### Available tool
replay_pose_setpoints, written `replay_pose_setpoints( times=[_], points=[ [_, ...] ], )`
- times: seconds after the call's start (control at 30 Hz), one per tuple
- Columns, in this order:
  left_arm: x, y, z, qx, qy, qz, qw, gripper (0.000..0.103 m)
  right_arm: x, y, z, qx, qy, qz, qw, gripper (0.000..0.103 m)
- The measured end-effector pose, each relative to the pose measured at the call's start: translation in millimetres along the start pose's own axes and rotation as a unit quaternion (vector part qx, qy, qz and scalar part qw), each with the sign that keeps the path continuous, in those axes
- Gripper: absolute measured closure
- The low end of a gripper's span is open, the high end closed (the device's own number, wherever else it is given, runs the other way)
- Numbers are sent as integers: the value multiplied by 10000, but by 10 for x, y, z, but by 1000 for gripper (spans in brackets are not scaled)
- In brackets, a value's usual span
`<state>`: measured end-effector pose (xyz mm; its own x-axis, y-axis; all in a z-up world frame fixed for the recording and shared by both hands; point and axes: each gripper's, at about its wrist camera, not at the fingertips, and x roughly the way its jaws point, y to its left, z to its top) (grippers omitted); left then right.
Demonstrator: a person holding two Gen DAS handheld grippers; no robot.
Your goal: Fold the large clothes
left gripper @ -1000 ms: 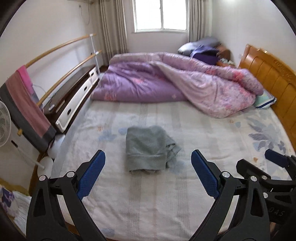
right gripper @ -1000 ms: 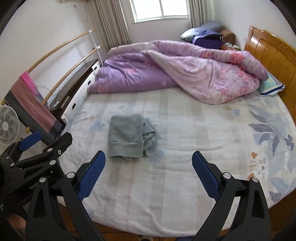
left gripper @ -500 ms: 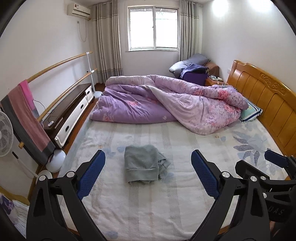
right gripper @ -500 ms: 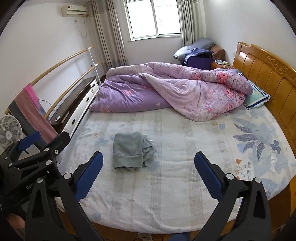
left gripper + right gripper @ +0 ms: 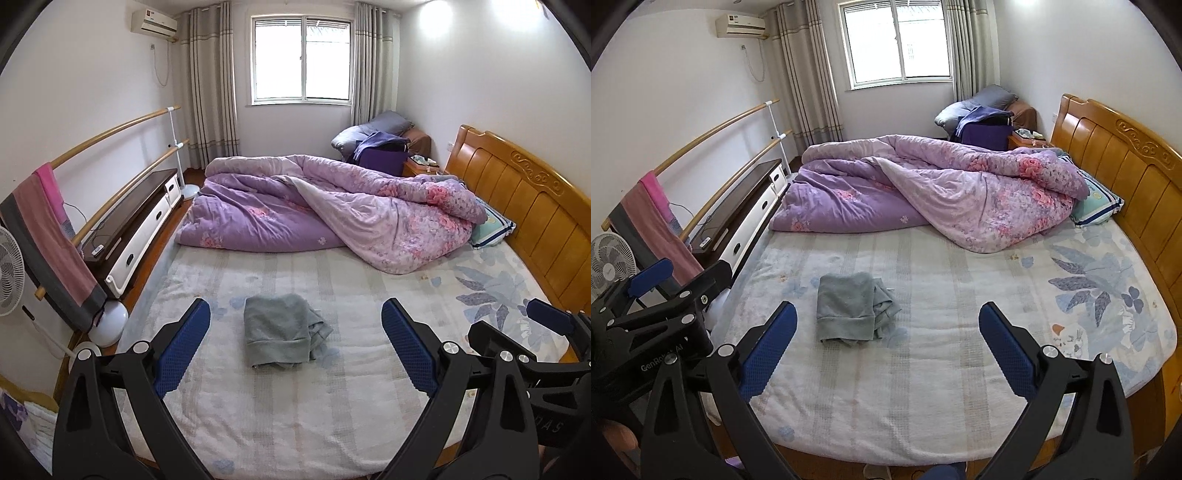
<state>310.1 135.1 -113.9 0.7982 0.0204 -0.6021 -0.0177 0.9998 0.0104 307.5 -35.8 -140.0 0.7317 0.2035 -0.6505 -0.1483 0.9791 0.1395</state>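
Observation:
A grey garment (image 5: pixel 282 330) lies folded in a small stack on the pale bedsheet (image 5: pixel 332 406), with a loose bunch of cloth at its right side. It also shows in the right wrist view (image 5: pixel 849 308). My left gripper (image 5: pixel 295 345) is open and empty, held back from the garment above the near part of the bed. My right gripper (image 5: pixel 888 349) is open and empty, also held back, to the right of the garment. Each gripper shows at the edge of the other's view.
A rumpled purple floral duvet (image 5: pixel 332 210) covers the far half of the bed. A wooden headboard (image 5: pixel 528 214) runs along the right. On the left stand a low cabinet (image 5: pixel 136 225), wooden rails with a hung towel (image 5: pixel 51 236) and a fan (image 5: pixel 9 277).
Both grippers have drawn back and up from the bed, so the garment looks smaller and more of the room shows. The garment has not moved. Both stay open.

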Motion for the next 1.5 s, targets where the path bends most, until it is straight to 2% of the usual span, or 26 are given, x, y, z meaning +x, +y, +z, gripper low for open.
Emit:
replay_pose_setpoints(
  times=[0.77,1.5],
  points=[
    [63,-126,148,220,-158,-166,9995,9,30,-104,62,19,-9,-188,9998,8],
    [131,-62,192,278,-128,-134,9994,9,21,-108,56,37,17,-198,9998,8]
  ],
)
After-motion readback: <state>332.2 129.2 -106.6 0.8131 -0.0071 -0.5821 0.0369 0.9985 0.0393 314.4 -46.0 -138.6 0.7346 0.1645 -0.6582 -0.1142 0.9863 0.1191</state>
